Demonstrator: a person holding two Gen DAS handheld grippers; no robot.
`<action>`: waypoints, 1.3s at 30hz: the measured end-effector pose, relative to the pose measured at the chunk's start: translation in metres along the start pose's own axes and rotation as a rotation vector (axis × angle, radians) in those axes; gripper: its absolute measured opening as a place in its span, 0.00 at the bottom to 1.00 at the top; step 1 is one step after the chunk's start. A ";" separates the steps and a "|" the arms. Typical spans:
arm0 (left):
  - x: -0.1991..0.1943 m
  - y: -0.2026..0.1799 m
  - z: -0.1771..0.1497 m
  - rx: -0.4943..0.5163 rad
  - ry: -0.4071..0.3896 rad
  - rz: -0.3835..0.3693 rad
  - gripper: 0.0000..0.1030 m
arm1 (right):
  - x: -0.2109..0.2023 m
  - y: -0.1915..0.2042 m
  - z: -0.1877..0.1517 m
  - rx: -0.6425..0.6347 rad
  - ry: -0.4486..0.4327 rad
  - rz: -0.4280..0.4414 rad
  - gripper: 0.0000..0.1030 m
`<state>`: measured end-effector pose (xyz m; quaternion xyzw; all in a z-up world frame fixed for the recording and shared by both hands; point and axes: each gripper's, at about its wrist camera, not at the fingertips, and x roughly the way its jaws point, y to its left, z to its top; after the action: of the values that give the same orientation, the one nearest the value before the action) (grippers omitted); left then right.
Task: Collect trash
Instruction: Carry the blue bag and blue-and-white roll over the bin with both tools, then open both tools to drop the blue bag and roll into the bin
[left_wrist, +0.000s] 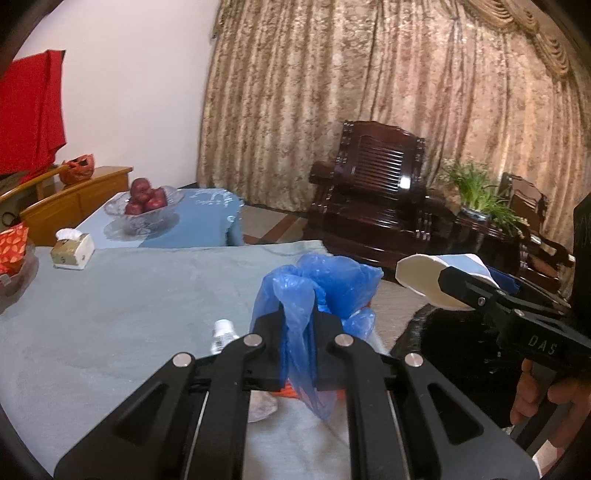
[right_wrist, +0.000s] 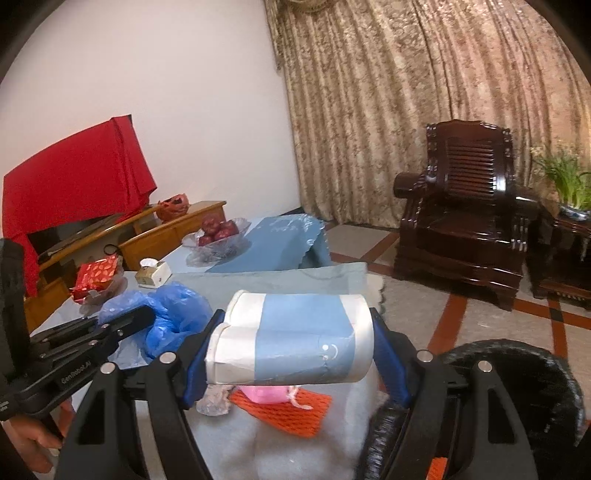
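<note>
- Left wrist view: my left tool (left_wrist: 298, 325) is clamped on a fold of the blue bag (left_wrist: 325, 280), which bunches up above the jaws and hangs below them.
- Right wrist view: my right tool (right_wrist: 295, 332) stands wide, clamped across two crushed paper cups (right_wrist: 291, 336) lying sideways between the blue pads, one against the other.
- Both tools hang over the near end of the tabletop (left_wrist: 110, 302), the cups to the right of the bag and clear of it.
- Under them lie more bits: an orange net (right_wrist: 291, 413), something pink (right_wrist: 264, 393), a crumpled clear wrapper (right_wrist: 214, 402) and a small white bottle (left_wrist: 223, 332).
- A black bin (right_wrist: 524, 384) sits just right of the tabletop; I judge the cups belong there or in the bag.
- To do this well I would hold the bag's fold firm, since thin film slips, and carry the cups level so neither slides out.
- I cannot see the bag's mouth, so I would find it before letting the cups go.
- Farther off stand a tissue box (left_wrist: 72, 251) and a bowl of apples (left_wrist: 144, 205); I leave those alone.
</note>
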<state>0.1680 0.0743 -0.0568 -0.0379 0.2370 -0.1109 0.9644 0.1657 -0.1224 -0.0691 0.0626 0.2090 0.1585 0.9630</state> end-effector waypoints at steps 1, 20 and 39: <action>0.000 -0.005 0.000 0.005 -0.002 -0.009 0.07 | -0.005 -0.004 0.000 0.003 -0.004 -0.010 0.71; 0.027 -0.142 -0.023 0.109 0.029 -0.240 0.07 | -0.086 -0.097 -0.023 0.068 -0.020 -0.252 0.71; 0.076 -0.212 -0.063 0.196 0.145 -0.340 0.07 | -0.112 -0.161 -0.064 0.136 0.042 -0.386 0.71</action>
<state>0.1630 -0.1505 -0.1199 0.0246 0.2842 -0.2968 0.9113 0.0872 -0.3074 -0.1144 0.0830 0.2474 -0.0422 0.9644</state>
